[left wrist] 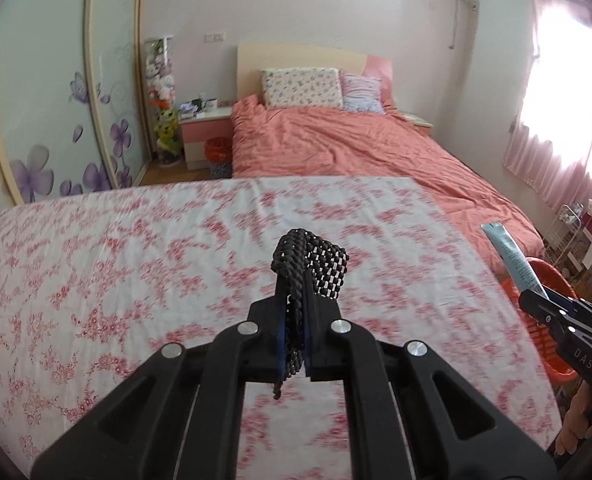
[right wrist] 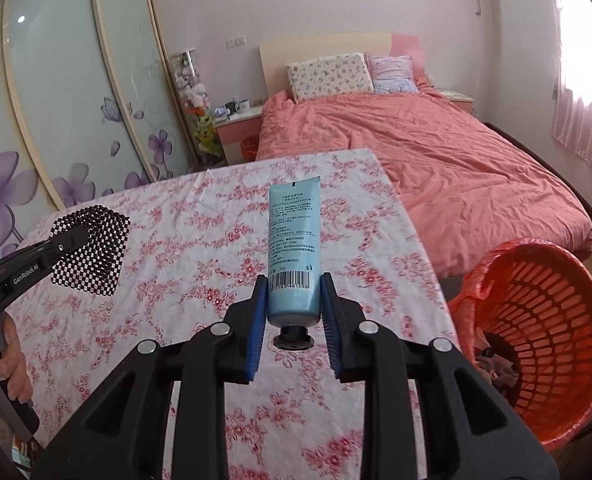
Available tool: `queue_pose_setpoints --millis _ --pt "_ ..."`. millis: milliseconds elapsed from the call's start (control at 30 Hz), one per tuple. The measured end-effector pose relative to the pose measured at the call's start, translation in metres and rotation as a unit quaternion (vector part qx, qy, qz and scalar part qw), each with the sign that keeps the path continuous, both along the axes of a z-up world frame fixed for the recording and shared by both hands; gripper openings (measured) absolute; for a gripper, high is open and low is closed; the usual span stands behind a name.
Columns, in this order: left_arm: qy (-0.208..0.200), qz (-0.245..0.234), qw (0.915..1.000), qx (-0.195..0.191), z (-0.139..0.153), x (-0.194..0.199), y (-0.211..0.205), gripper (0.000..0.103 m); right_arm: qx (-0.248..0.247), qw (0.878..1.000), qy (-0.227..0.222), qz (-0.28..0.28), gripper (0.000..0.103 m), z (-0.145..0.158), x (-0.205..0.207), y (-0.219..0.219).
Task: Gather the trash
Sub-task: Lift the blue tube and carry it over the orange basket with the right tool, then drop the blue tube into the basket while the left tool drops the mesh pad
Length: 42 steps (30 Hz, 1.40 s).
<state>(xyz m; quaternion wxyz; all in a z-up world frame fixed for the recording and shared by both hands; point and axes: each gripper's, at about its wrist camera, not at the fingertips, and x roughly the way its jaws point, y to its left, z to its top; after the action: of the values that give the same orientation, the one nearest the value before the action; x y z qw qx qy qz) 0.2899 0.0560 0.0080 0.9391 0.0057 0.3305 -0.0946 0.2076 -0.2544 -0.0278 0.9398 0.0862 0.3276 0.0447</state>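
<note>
Both tongs are held above the table (right wrist: 200, 216), angled downward. The left tongs (left wrist: 296, 308) are clenched on a folded black mesh mat (left wrist: 315, 264). The right tongs (right wrist: 294, 308) are clamped on a light blue tube (right wrist: 294, 240), cap toward the camera. An orange basket (right wrist: 543, 336) lined with a bag stands beside the table's right edge; a bed (right wrist: 435, 148) lies beyond.

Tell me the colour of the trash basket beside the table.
Orange-red trash basket, lined with a matching bag; clearest in the right wrist view.

Table (right wrist: 200, 216) w/ red-floral cloth (right wrist: 335, 216), nothing else on top
</note>
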Motion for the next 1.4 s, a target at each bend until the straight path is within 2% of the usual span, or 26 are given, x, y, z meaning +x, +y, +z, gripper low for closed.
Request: queue_pose_setpoints --millis 500,833,1000,1133,1200,1233,1267,1300,1400 --pt "-0.03 -0.088 0.9956 -0.016 0.036 -0.043 -0.101 0.007 0.012 0.996 -0.045 -0.072 0.027 0.022 -0.057 -0.077" --pt "-0.021 -0.193 0.9797 -0.05 0.037 -0.069 -0.212 0.007 0.024 0.988 -0.044 -0.146 0.027 0.012 -0.085 -0.155" --pt "0.0 -0.241 0.9686 -0.063 0.021 -0.074 -0.274 0.007 0.046 0.983 -0.031 -0.176 0.027 -0.003 -0.089 -0.195" --pt "0.023 -0.258 0.9641 -0.058 0.002 -0.069 -0.315 0.008 0.06 0.98 -0.018 -0.188 0.027 -0.017 -0.082 -0.215" --pt "0.031 -0.256 0.9649 -0.051 -0.007 -0.066 -0.328 0.01 0.073 0.981 -0.011 -0.182 0.027 -0.024 -0.073 -0.224" --pt "0.04 -0.249 0.9664 -0.048 -0.015 -0.06 -0.335 0.018 0.079 0.981 -0.007 -0.178 0.028 -0.027 -0.072 -0.228" --pt "0.047 -0.245 0.9671 -0.048 -0.019 -0.056 -0.34 0.032 0.085 0.981 0.0 -0.176 0.028 -0.031 -0.07 -0.23" --pt "0.053 -0.235 0.9694 -0.045 -0.026 -0.052 -0.341 0.036 0.085 0.981 0.005 -0.176 0.029 -0.035 -0.066 -0.233" --pt "0.063 -0.217 0.9734 -0.036 -0.037 -0.044 -0.333 0.039 0.077 0.981 0.009 -0.178 0.045 -0.042 -0.067 -0.234"
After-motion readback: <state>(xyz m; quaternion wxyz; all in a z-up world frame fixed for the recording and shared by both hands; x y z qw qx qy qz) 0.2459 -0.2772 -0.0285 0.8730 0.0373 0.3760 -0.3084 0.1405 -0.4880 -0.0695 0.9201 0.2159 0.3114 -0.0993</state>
